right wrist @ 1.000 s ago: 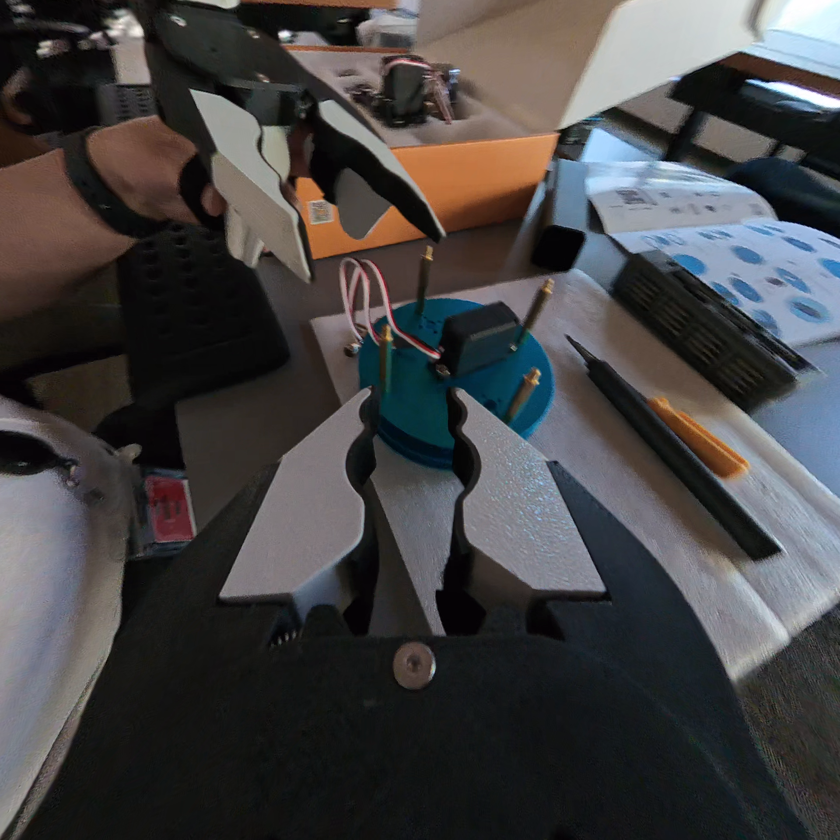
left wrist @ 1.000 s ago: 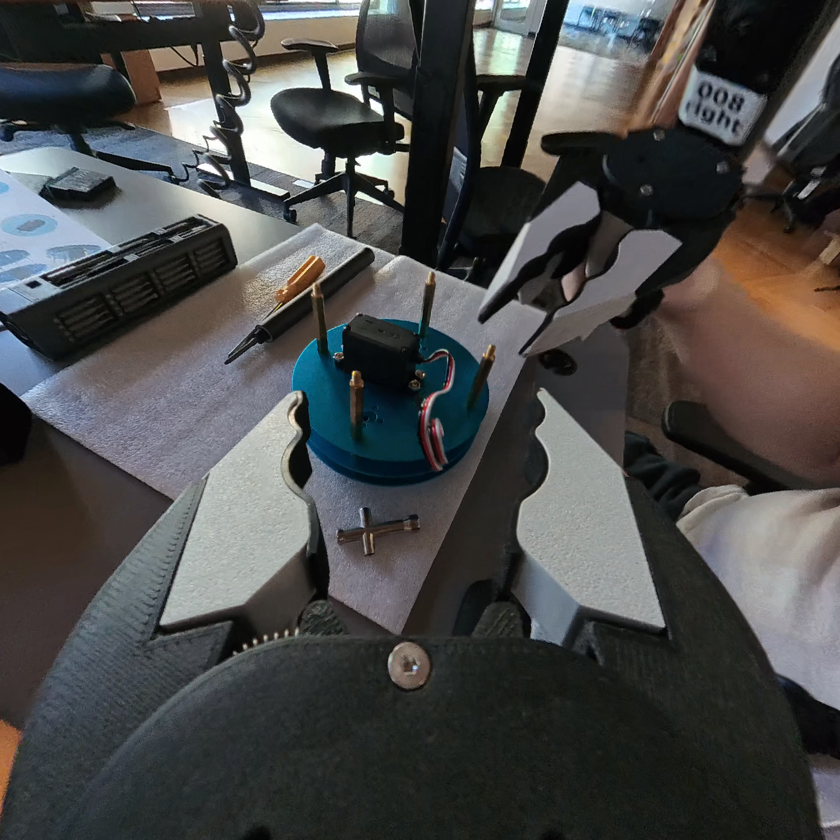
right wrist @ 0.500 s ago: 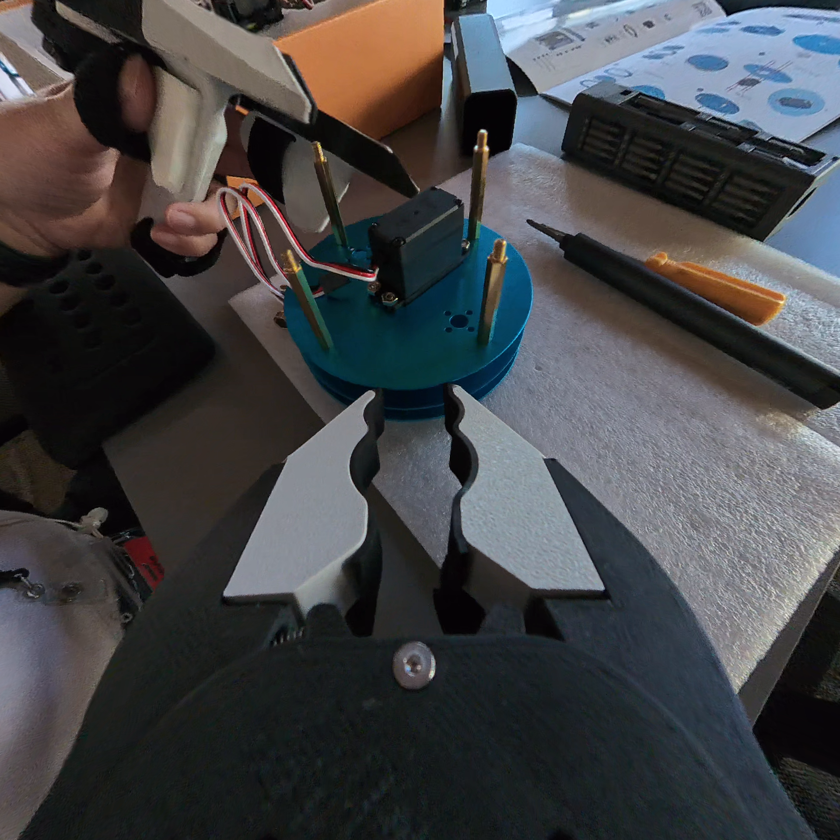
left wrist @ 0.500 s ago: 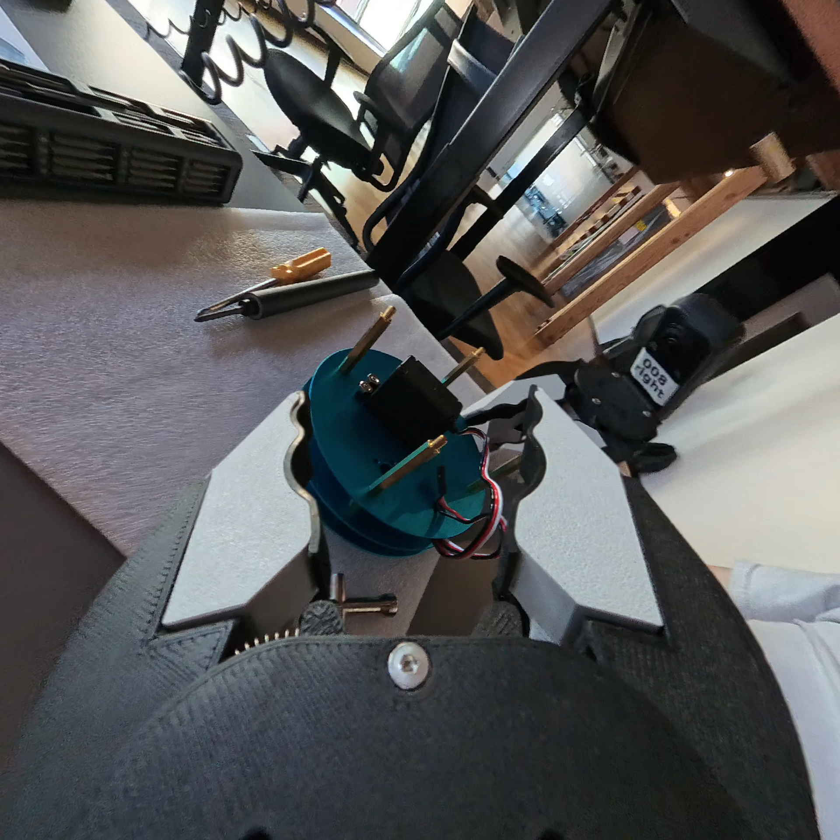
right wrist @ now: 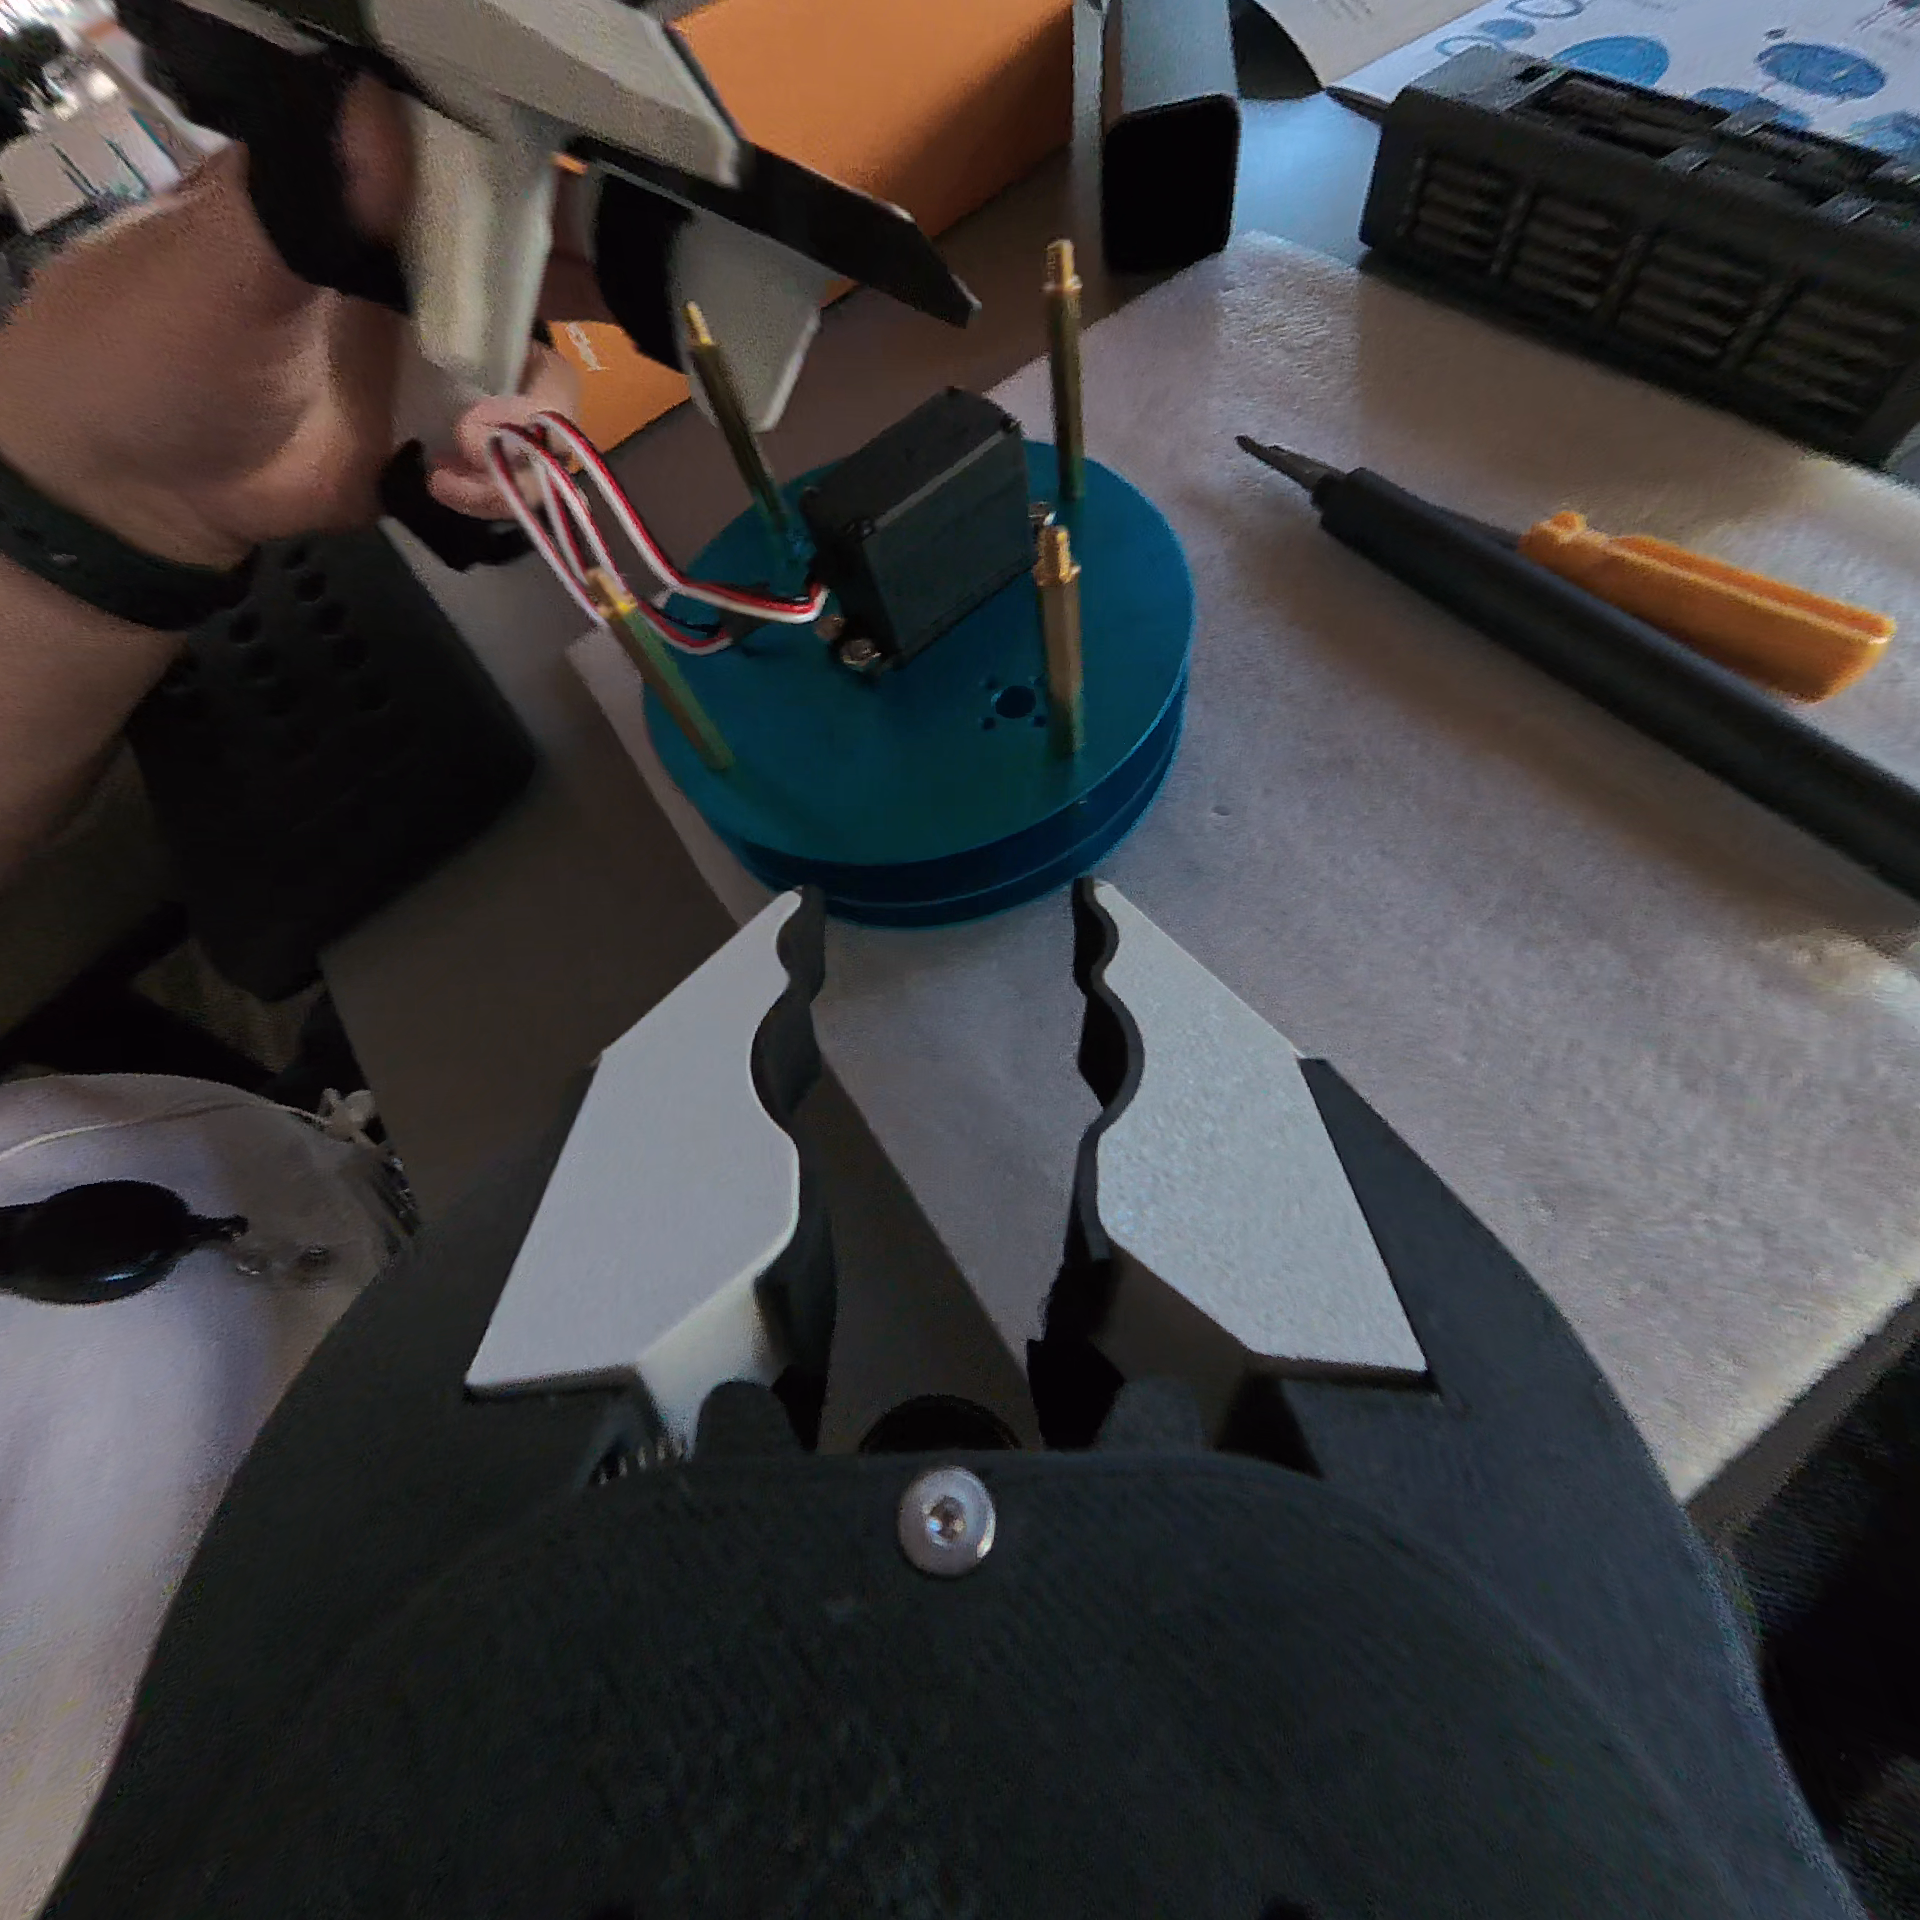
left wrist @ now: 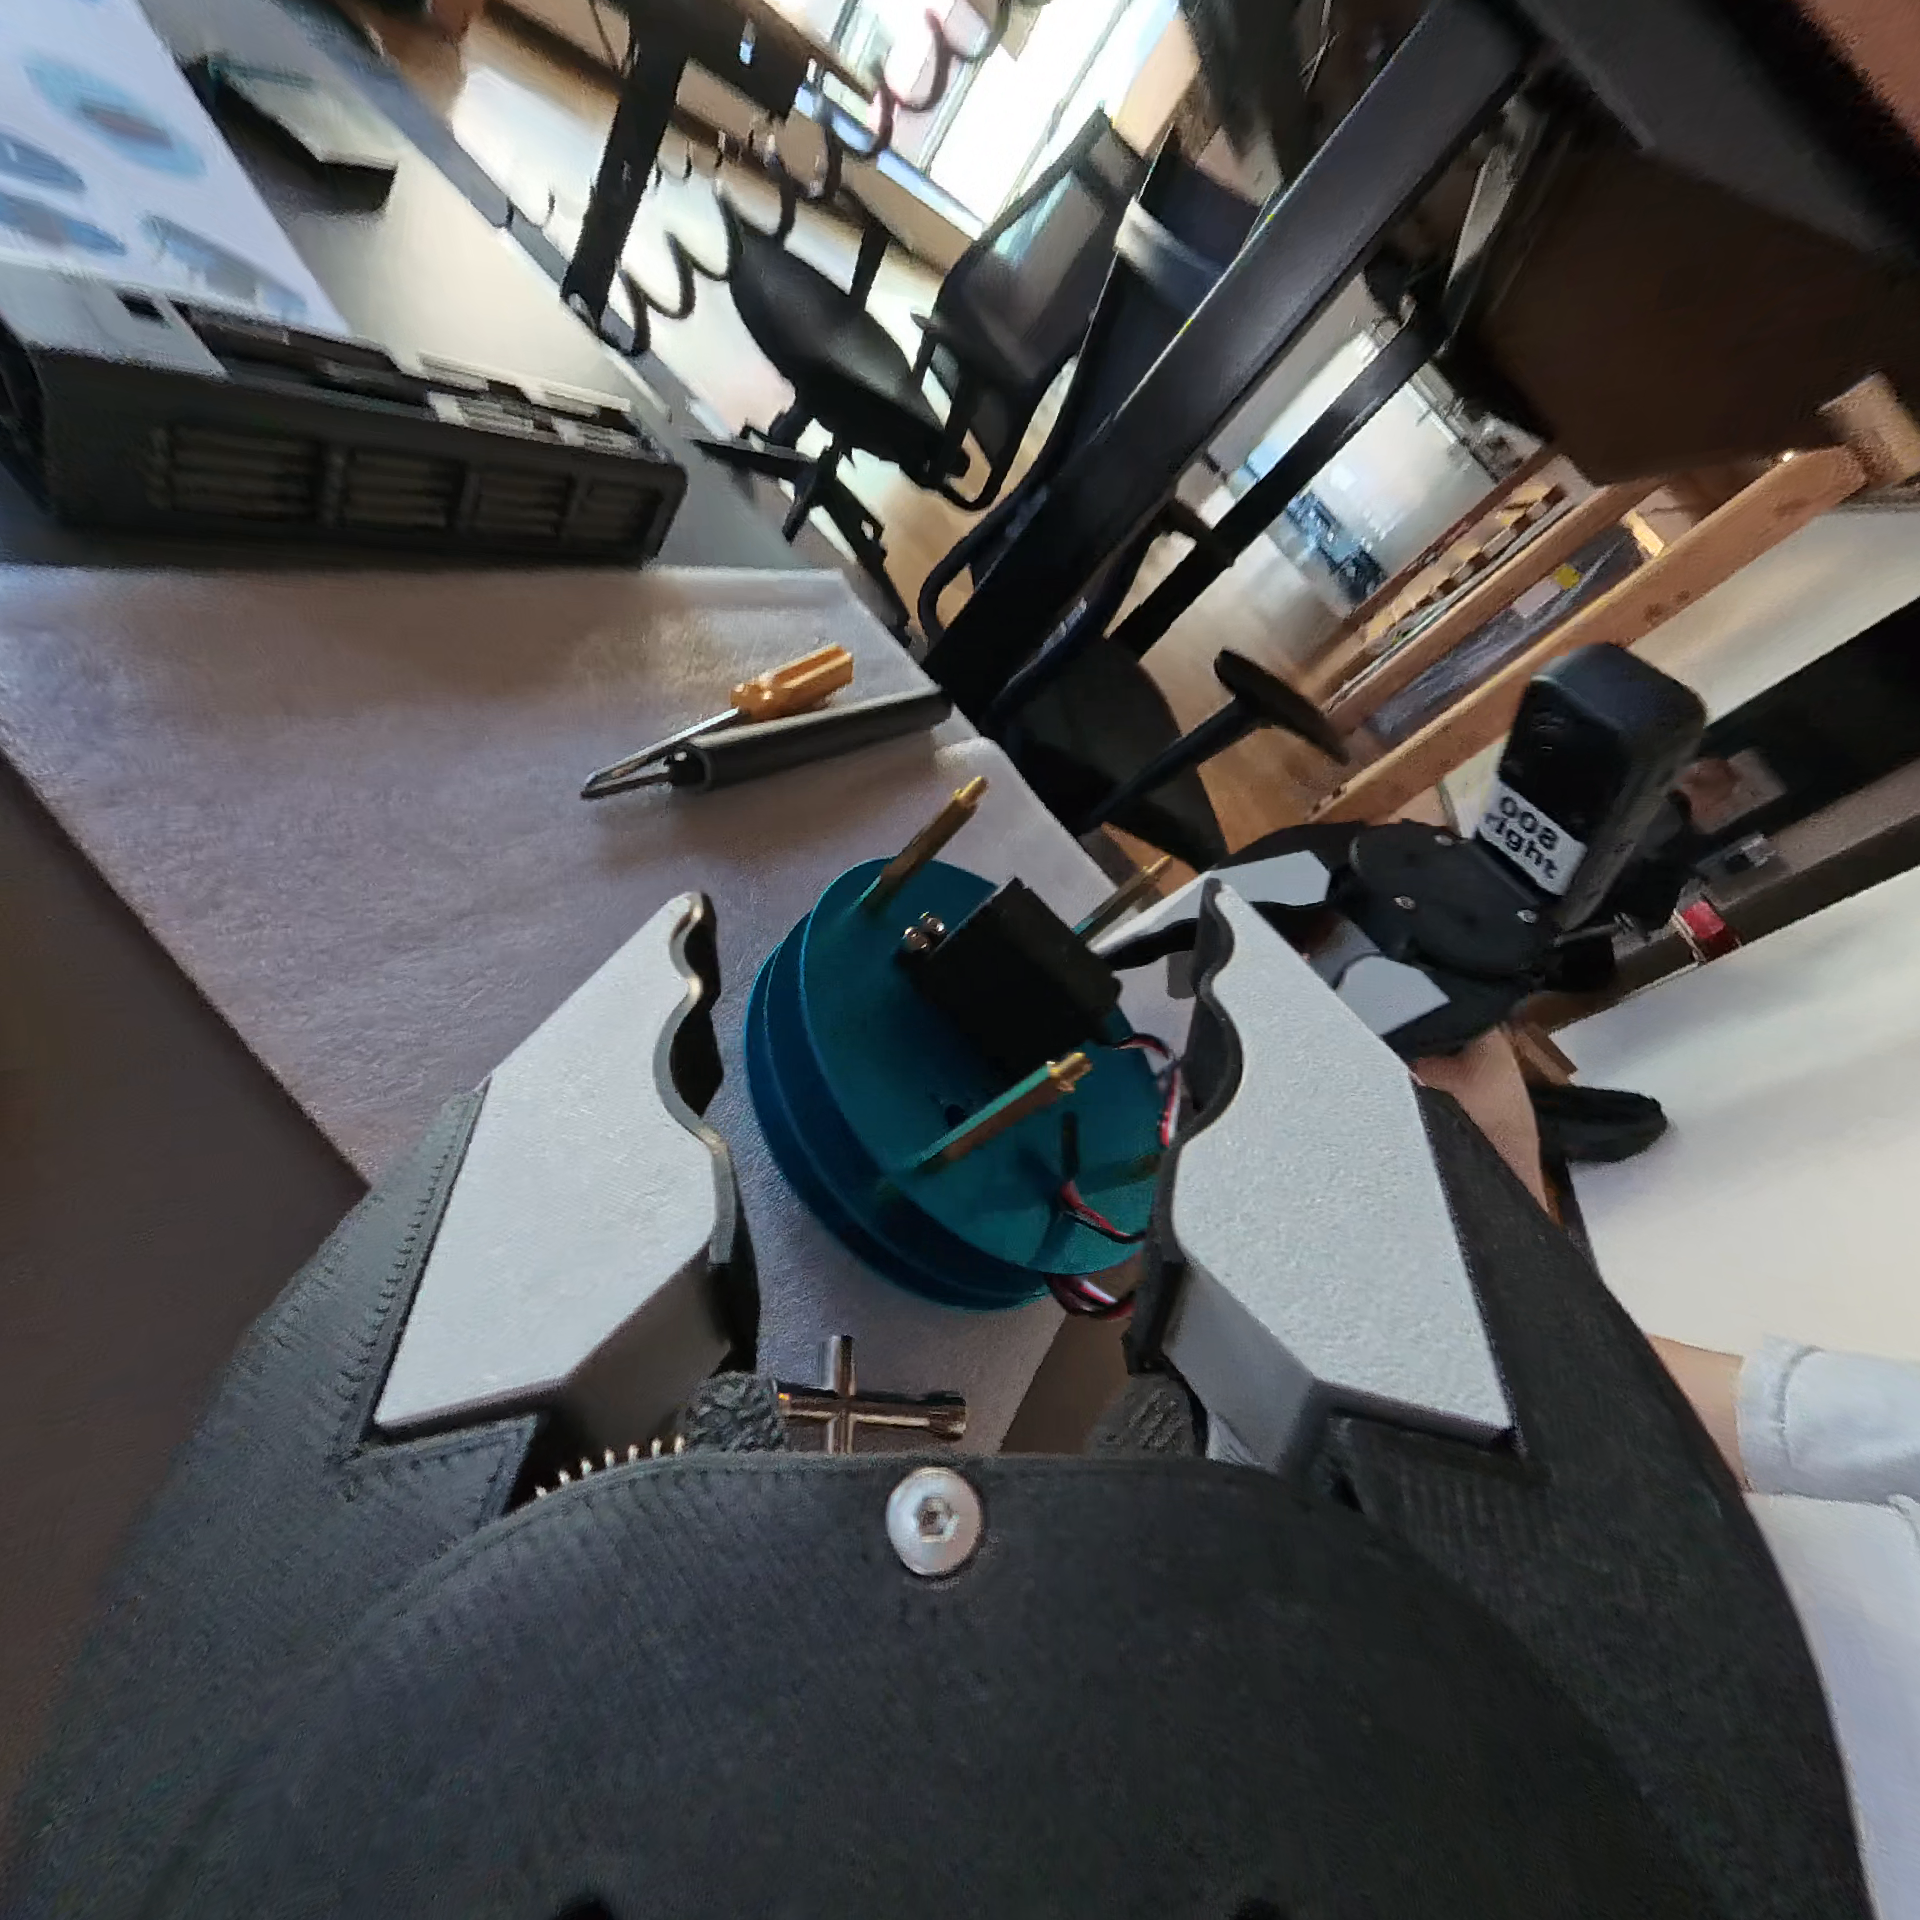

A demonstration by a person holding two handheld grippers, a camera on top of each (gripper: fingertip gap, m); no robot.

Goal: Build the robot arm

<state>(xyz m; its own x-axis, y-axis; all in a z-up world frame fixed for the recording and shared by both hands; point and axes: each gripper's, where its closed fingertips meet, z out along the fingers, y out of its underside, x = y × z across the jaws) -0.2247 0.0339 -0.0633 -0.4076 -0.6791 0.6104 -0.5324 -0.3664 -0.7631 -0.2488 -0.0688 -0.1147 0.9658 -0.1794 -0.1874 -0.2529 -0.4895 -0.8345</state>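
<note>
Left wrist view: the left gripper [left wrist: 951,935] sits low and tilted, its grey fingers spread wide to either side of the round blue metal base [left wrist: 935,1132] without clearly touching it.
Left gripper state: open, nothing between the pads; the base fills the gap ahead of them.
Blue base: it rests on the white foam sheet [left wrist: 364,769] near the sheet's edge, with four brass standoff posts [right wrist: 1060,634] rising from its top plate.
Servo: a small black servo block [right wrist: 920,545] is mounted on the base between the posts, screws showing at its foot.
Wires: a red, white and black wire bundle [right wrist: 582,499] loops off the servo towards the left gripper's side, hanging over the base's rim there.
Right wrist view: the right gripper [right wrist: 945,904] points at the base from the opposite side, fingertips just short of its lower rim.
Right gripper state: parted, holding nothing, bare foam showing between the fingers.
Cross tool: a small silver cross-shaped wrench [left wrist: 868,1397] lies on the foam right under the left gripper's body.
Screwdriver: a slim black screwdriver [right wrist: 1579,644] lies on the foam beyond the base, with an orange plastic pry tool [right wrist: 1704,613] just beside it.
Bit case: a long black slotted tool case [right wrist: 1652,249] sits past the foam sheet, next to a printed sheet with blue circles [right wrist: 1766,52].
Box: an orange cardboard box [right wrist: 883,114] stands behind the left gripper.
</note>
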